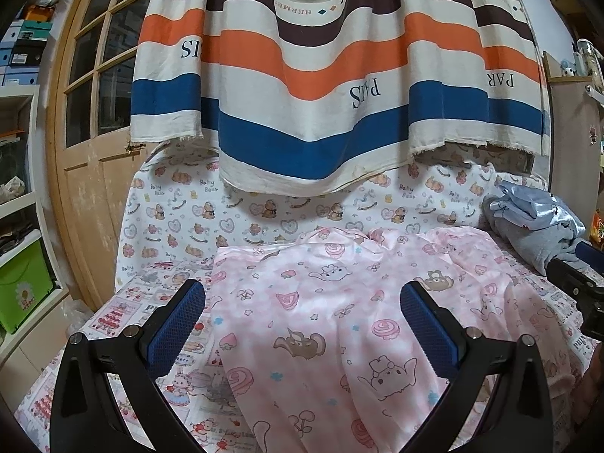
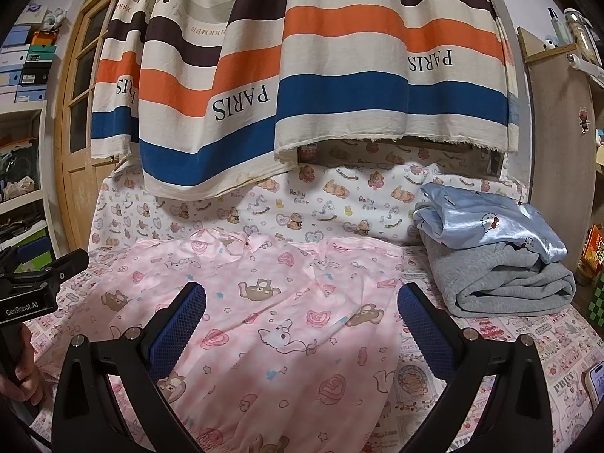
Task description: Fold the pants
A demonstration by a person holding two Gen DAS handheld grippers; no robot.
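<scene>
Pink cartoon-print pants (image 1: pixel 339 321) (image 2: pixel 271 302) lie spread flat on the bed, waistband at the near edge in the right wrist view. My left gripper (image 1: pixel 302 302) hovers open above the pants' left part, its left finger over the sheet beside the cloth. My right gripper (image 2: pixel 302 302) also stands open over the pants' right half, nothing between its blue pads (image 2: pixel 181 328). The right gripper's body (image 1: pixel 577 287) shows at the right edge of the left wrist view; the left one (image 2: pixel 34 287) shows at the left of the right wrist view, held by a hand (image 2: pixel 22 373).
A folded grey and blue clothes pile (image 2: pixel 498 256) (image 1: pixel 536 222) sits at the bed's far right. A striped curtain (image 1: pixel 324 83) (image 2: pixel 302 75) hangs over the bed's back. A wooden door (image 1: pixel 87 120) and shelves stand left; a phone (image 2: pixel 594 381) lies at the right edge.
</scene>
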